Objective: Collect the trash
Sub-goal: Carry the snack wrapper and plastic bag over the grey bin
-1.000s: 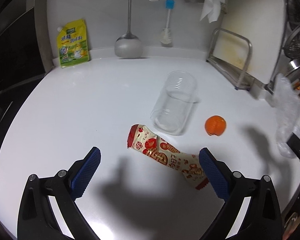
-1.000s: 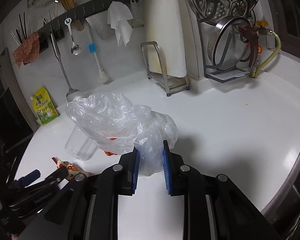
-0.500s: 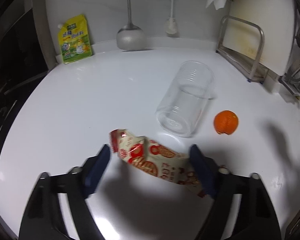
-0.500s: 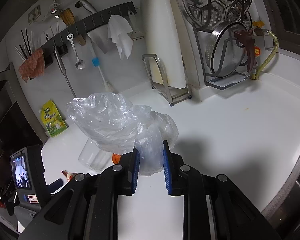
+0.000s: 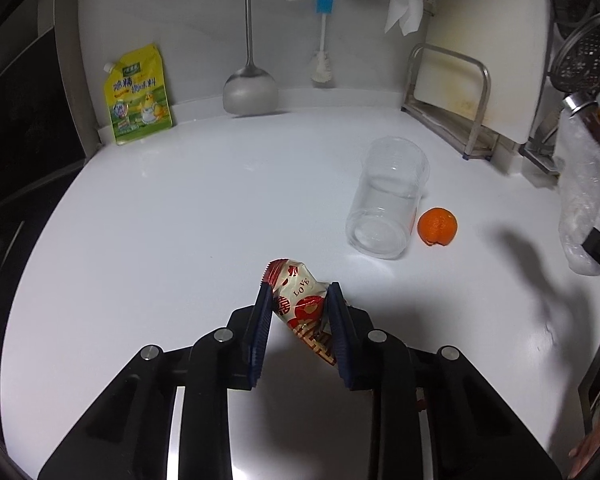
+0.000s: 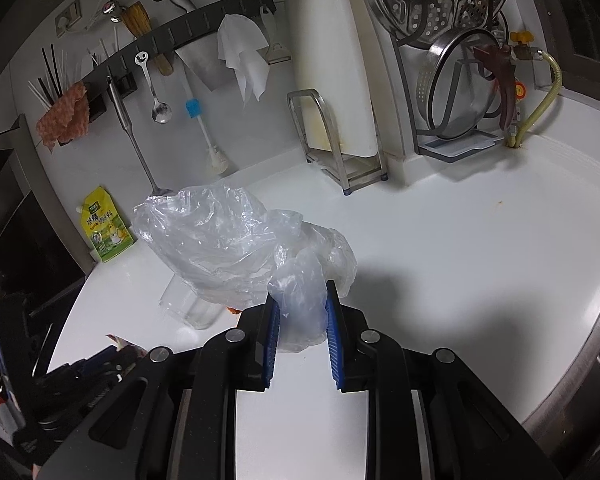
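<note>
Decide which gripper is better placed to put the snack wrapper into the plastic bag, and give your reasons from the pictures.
Left. The left gripper has just closed on the snack wrapper. The right gripper is clamped on the plastic bag, so it is occupied.

Your left tool (image 5: pixel 300 300) covers the snack wrapper's (image 5: pixel 300 300) lower end; in your right wrist view the plastic bag (image 6: pixel 228 248) masks most of the clear cup (image 6: pixel 188 308) and all but a sliver of the orange peel (image 6: pixel 233 310)
</note>
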